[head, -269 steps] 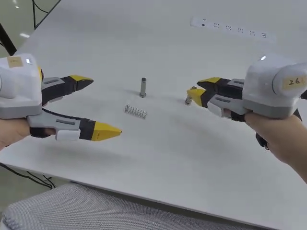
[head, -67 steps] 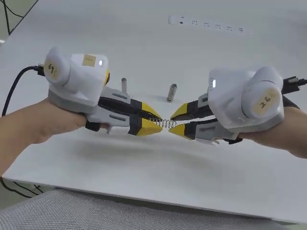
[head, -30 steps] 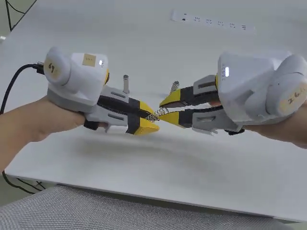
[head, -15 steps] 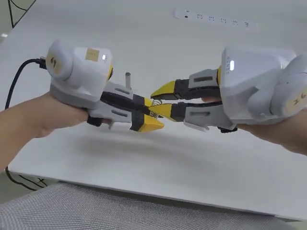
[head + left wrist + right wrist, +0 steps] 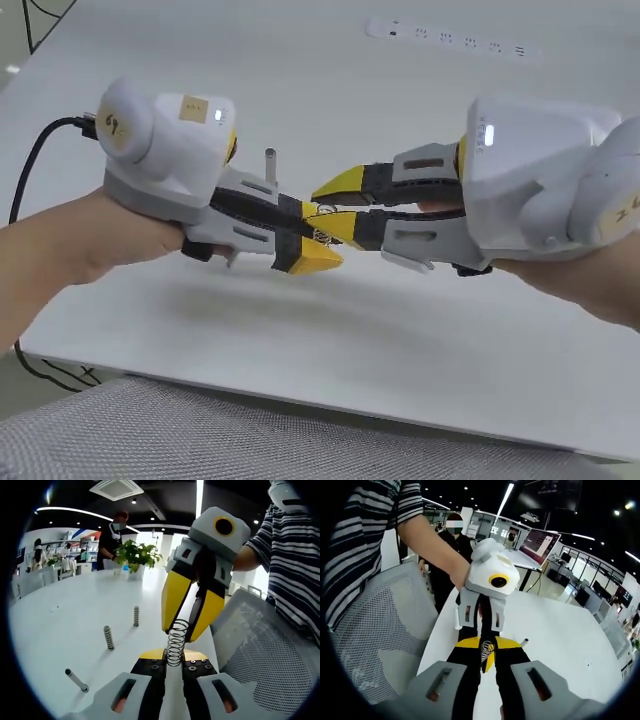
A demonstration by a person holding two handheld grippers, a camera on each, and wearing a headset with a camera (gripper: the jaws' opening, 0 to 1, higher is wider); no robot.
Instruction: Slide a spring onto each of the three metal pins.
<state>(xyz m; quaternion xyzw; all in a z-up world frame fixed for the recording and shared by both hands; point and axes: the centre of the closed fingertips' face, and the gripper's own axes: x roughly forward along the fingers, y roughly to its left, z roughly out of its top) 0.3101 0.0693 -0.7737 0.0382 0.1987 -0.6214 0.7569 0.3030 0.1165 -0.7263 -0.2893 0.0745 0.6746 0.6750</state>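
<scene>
My left gripper (image 5: 322, 245) is held above the white table (image 5: 300, 90) and is shut on one end of a small steel spring (image 5: 175, 641). My right gripper (image 5: 320, 205) faces it tip to tip. Its yellow jaws are open and straddle the spring's free end (image 5: 485, 652). In the left gripper view my own jaws (image 5: 169, 655) pinch the coil's base, and the right gripper (image 5: 180, 630) comes in from above. On the table stand two pins carrying springs (image 5: 135, 616) (image 5: 108, 637) and one bare pin (image 5: 75, 679). The bare pin (image 5: 270, 158) shows behind the left gripper.
A white power strip (image 5: 455, 40) lies at the far edge of the table. A black cable (image 5: 40, 150) trails from the left gripper. A grey mesh chair (image 5: 150, 430) sits at the near edge. People stand in the room behind.
The spring, once lying on the table, is now lifted in the left gripper. Over the last second the right gripper moved left, so its open jaws overlap the spring.
</scene>
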